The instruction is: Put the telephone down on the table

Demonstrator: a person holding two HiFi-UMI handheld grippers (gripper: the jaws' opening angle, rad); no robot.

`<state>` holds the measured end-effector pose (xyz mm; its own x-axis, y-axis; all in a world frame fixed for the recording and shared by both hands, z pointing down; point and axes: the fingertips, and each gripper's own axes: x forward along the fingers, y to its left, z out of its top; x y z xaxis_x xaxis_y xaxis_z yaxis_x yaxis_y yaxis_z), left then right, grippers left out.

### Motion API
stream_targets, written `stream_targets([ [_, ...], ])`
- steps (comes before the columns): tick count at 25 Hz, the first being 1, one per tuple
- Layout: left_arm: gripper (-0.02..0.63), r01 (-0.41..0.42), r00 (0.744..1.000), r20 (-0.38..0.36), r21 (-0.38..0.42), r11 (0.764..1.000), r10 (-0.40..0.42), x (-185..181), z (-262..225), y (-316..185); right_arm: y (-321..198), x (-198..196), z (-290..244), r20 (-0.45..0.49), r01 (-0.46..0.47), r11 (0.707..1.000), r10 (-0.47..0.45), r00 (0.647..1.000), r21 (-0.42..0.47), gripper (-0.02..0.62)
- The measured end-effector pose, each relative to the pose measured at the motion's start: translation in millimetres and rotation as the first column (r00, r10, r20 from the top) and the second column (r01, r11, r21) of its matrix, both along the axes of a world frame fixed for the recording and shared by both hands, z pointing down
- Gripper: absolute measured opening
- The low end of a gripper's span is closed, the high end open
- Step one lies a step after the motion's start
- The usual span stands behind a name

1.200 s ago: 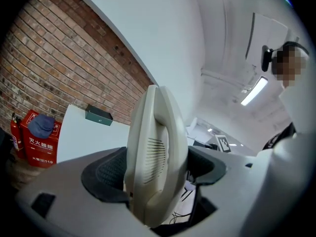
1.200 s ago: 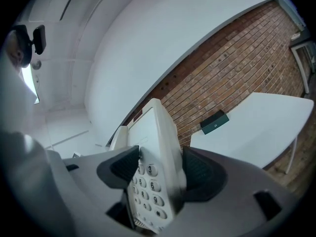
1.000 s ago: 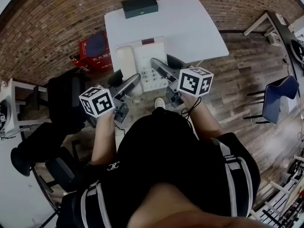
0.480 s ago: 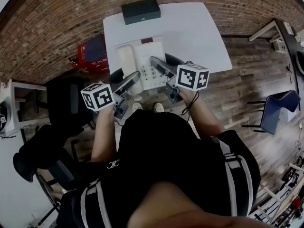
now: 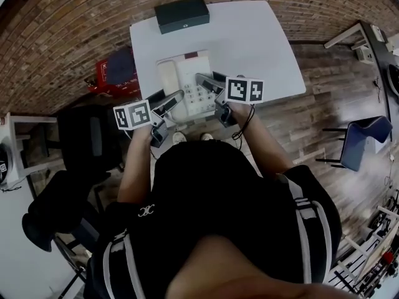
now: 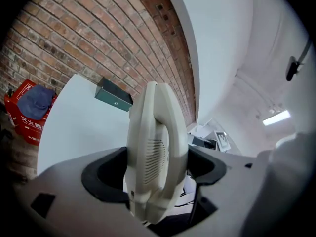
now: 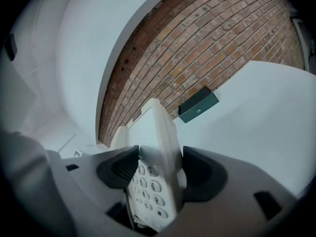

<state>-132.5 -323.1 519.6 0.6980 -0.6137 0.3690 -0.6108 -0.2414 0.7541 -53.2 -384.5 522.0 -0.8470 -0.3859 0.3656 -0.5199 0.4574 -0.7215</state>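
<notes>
While clamping the boxy cream plastic telephone (image 5: 189,85), the left hand-held gripper (image 5: 175,98) and right hand-held gripper (image 5: 205,81) are holding it at the near edge of the white bench (image 5: 252,39).

Digits 2, 3, 5, 6 and 9 are legible on the keypad of the telephone (image 7: 150,184). The red crate (image 6: 15,127), at left, bears white characters, too small to read.
</notes>
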Motion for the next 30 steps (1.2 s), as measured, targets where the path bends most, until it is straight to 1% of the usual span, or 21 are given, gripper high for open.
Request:
stream_targets([
  [7, 0.369, -0.025, 0.998, -0.061, -0.11, 0.994, 0.019, -3.0, 52.5, -34.0, -33.0, -2.6, 52.7, -0.07, -0.012, 0.996, 0.006, 0.998, -0.088, 0.236],
  [14, 0.369, -0.063, 0.994, -0.101, -0.227, 0.972, 0.041, -5.4, 104.2, -51.4, -52.3, -5.9, 107.1, -0.104, 0.0, 0.981, -0.02, 0.994, -0.194, 0.236],
  [22, 0.369, -0.077, 0.992, -0.115, -0.307, 0.949, 0.043, -7.2, 138.7, -55.3, -54.4, -6.1, 146.0, -0.11, -0.016, 0.961, -0.015, 0.994, -0.276, 0.236],
  [25, 0.369, -0.071, 0.992, -0.119, -0.322, 0.944, 0.034, -9.1, 145.6, -59.2, -57.8, -7.4, 153.5, -0.114, -0.023, 0.957, -0.01, 0.993, -0.289, 0.236],
  [30, 0.369, -0.08, 0.992, -0.12, -0.338, 0.938, 0.042, -9.2, 154.2, -61.2, -59.4, -7.3, 163.5, -0.121, -0.033, 0.952, -0.004, 0.993, -0.305, 0.236],
])
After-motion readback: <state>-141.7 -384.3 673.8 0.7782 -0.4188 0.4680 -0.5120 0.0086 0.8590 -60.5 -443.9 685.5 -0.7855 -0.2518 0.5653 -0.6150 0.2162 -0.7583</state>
